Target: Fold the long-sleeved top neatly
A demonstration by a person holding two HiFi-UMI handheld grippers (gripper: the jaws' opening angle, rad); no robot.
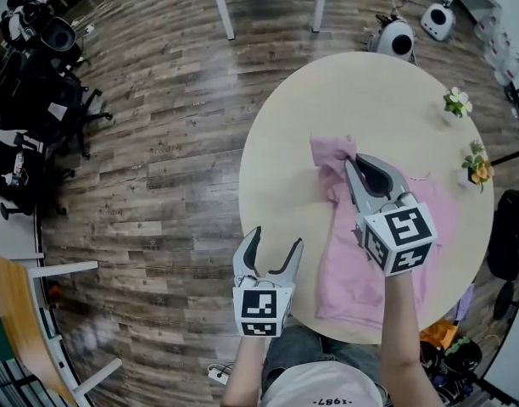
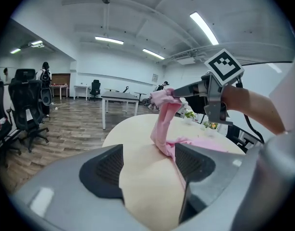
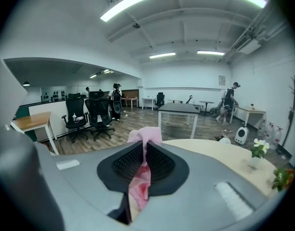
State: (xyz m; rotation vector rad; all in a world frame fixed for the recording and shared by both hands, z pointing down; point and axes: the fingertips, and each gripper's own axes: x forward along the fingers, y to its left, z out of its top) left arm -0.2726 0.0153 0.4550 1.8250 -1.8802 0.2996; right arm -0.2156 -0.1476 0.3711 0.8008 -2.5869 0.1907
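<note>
A pink long-sleeved top [image 1: 361, 261] lies spread on the round beige table [image 1: 285, 159]. My right gripper [image 1: 353, 164] is shut on a bunched part of it, lifted above the table; pink cloth [image 3: 143, 143] is pinched between its pads and hangs below. From the left gripper view the raised cloth [image 2: 163, 114] hangs from the right gripper down to the tabletop. My left gripper [image 1: 270, 242] hovers open at the table's near left edge, nothing between its fingers, a little left of the top.
Two small flower pots [image 1: 456, 102] [image 1: 478, 164] stand near the table's right rim. Wood floor lies to the left, with black office chairs [image 1: 39, 100] at far left and white table legs [image 1: 221, 7] beyond. A white round robot [image 1: 395, 37] sits behind the table.
</note>
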